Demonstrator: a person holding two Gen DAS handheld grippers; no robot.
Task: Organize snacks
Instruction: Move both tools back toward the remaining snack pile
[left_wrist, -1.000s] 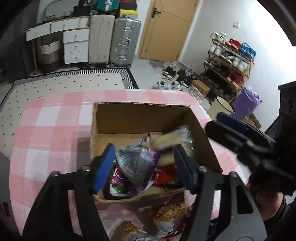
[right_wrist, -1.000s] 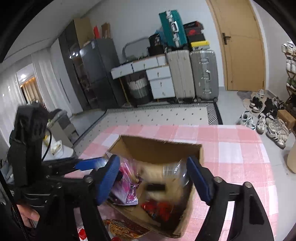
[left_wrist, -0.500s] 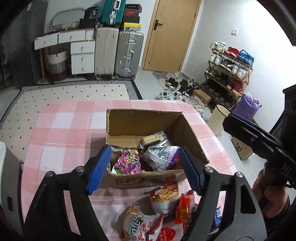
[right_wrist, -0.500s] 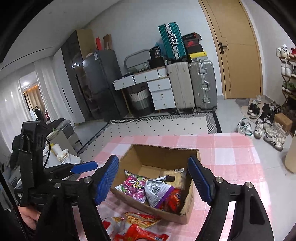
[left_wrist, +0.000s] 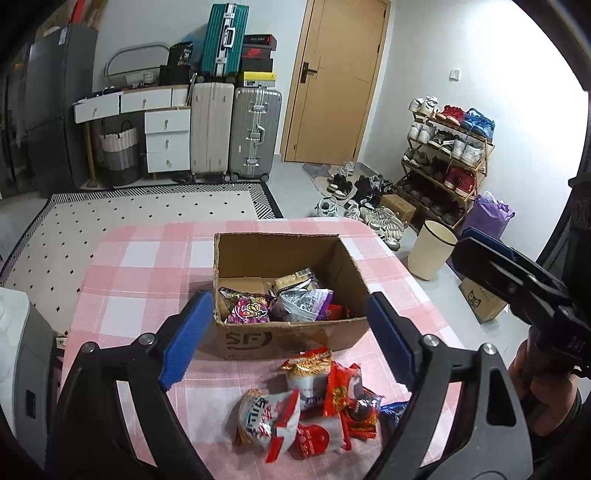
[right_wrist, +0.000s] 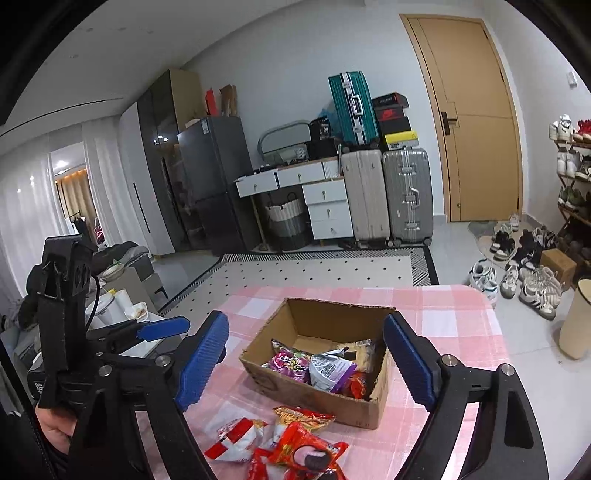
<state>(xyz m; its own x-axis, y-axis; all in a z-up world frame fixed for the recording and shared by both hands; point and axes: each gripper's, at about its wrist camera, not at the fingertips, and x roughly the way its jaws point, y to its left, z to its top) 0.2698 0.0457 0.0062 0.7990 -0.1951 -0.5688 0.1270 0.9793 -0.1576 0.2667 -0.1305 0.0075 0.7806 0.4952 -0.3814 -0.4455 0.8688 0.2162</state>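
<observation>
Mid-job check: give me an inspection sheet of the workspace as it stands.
Surface: pink checked tablecloth.
Job's things: open cardboard box holding several snack packets; loose snack pile on the cloth in front of it.
Clutter: nothing seen on the table.
Grippers: left gripper and right gripper both empty, jaws opening.
Cables: black cable beside the left gripper.
Surroundings: suitcases, shoe rack, door.

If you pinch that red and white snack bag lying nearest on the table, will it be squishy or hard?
Probably squishy. The red and white snack bag looks like crinkled thin film, so it would likely cave and crackle under the pads. It looks puffed, so probably light for its size. The shiny wrapper might slip, and whatever is inside may crush if squeezed hard.
</observation>
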